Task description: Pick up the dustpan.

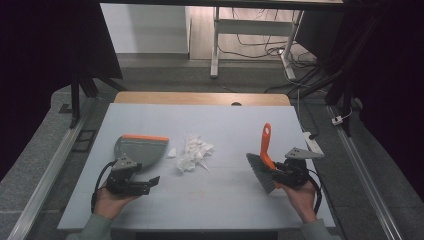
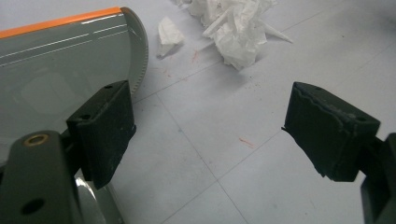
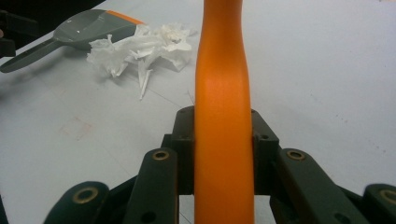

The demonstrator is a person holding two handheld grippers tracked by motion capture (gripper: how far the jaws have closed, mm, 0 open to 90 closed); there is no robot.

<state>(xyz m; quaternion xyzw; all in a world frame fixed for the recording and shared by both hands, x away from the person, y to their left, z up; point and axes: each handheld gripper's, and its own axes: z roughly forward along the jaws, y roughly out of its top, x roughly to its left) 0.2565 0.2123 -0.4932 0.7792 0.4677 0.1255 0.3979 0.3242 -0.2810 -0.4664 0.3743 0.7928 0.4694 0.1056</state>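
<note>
My right gripper point(image 1: 280, 173), near the right edge of the table point(image 1: 230, 200), is clamped on the orange handle of the brush point(image 1: 264, 159); in the right gripper view that handle point(image 3: 223, 140) rises straight up between the jaws, pressed on both sides. The brush's grey bristles point left and down toward the table top. My left gripper point(image 1: 145, 184) sits near the left front corner with its jaws wide apart and nothing between them, just beside the grey dustpan point(image 1: 137, 149) with the orange lip. A heap of crumpled white paper scraps point(image 1: 192, 151) lies mid-table, just right of the dustpan.
</note>
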